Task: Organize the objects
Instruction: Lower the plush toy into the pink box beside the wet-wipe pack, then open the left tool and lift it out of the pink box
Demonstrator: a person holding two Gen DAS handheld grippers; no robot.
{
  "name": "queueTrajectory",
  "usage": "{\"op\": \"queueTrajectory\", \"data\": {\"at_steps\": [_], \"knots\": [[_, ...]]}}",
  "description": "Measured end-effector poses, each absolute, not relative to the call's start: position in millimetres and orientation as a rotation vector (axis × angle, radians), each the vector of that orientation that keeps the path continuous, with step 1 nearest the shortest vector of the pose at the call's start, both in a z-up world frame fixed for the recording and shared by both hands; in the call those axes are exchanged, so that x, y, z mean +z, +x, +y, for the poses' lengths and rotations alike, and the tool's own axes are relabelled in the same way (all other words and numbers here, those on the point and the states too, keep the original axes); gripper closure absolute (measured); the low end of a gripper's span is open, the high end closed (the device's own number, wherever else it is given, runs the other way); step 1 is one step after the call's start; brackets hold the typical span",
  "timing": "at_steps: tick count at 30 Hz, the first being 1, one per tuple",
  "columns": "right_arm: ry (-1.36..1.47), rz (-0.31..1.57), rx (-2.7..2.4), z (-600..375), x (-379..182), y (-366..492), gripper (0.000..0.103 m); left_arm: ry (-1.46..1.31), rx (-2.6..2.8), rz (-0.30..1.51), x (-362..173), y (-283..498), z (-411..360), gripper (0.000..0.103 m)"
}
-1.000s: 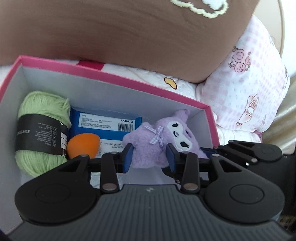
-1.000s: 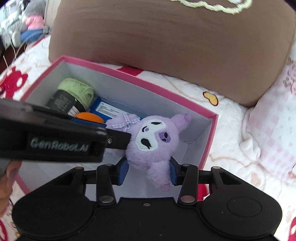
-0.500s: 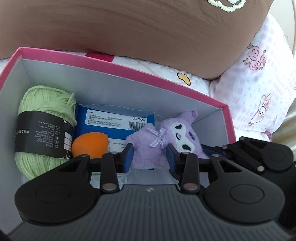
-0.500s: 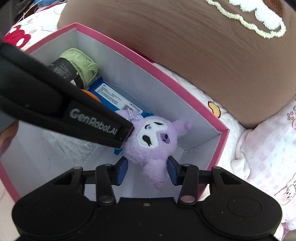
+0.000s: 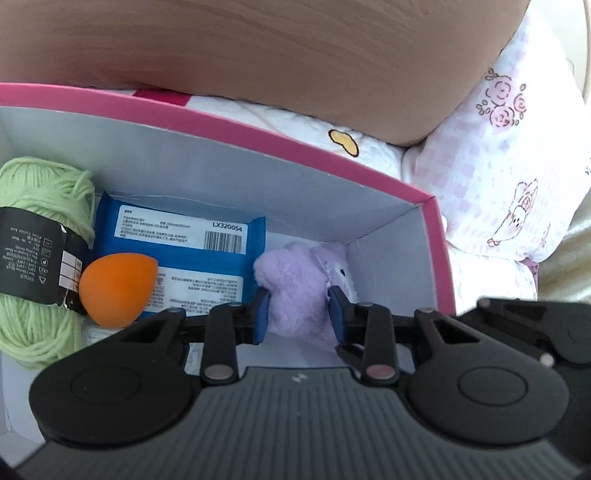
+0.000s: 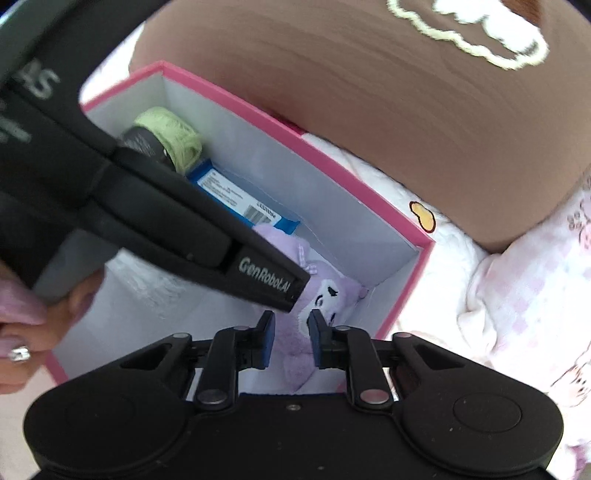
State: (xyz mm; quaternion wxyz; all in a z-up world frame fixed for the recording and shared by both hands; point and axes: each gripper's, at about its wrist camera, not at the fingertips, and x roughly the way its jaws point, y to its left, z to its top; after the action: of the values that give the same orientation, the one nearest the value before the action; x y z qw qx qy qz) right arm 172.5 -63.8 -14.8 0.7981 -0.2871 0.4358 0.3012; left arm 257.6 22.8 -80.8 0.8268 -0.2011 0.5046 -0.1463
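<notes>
Our right gripper (image 6: 290, 334): jaws pinched on the purple plush toy (image 6: 321, 295), low in the pink box's (image 6: 369, 192) right corner. Our left gripper (image 5: 298, 314) brackets its body, jaws apart. We judge it light, soft, squashy; best gripped mid-body. Beside it: blue packet (image 5: 177, 251), orange sponge (image 5: 116, 290), green yarn (image 5: 48, 199).

At twelve o'clock I see a brown cushion (image 5: 258, 55) with cream cloud stitching (image 6: 476, 33), at two o'clock a pink floral pillow (image 5: 517, 166), both on white bedding (image 6: 373, 177).
</notes>
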Motion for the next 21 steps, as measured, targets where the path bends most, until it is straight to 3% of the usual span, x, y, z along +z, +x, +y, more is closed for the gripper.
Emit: {"op": "queueTrajectory", "data": {"at_steps": [11,14,21], "knots": [[-0.401,0.96,0.747,-97.4,-1.5,156.6,0.077,-0.317,-0.239,1.107,-72.9,255.8,4.3,0.069],[-0.353,0.982,0.761,-105.2,-1.9,153.9,0.076,-0.269,-0.2,1.102,-63.1,247.7,0.6,0.062],[-0.285,0.984,0.786,-117.3,4.2,142.2,0.075,-0.219,-0.176,1.078,-34.4,245.9,-5.7,0.061]]}}
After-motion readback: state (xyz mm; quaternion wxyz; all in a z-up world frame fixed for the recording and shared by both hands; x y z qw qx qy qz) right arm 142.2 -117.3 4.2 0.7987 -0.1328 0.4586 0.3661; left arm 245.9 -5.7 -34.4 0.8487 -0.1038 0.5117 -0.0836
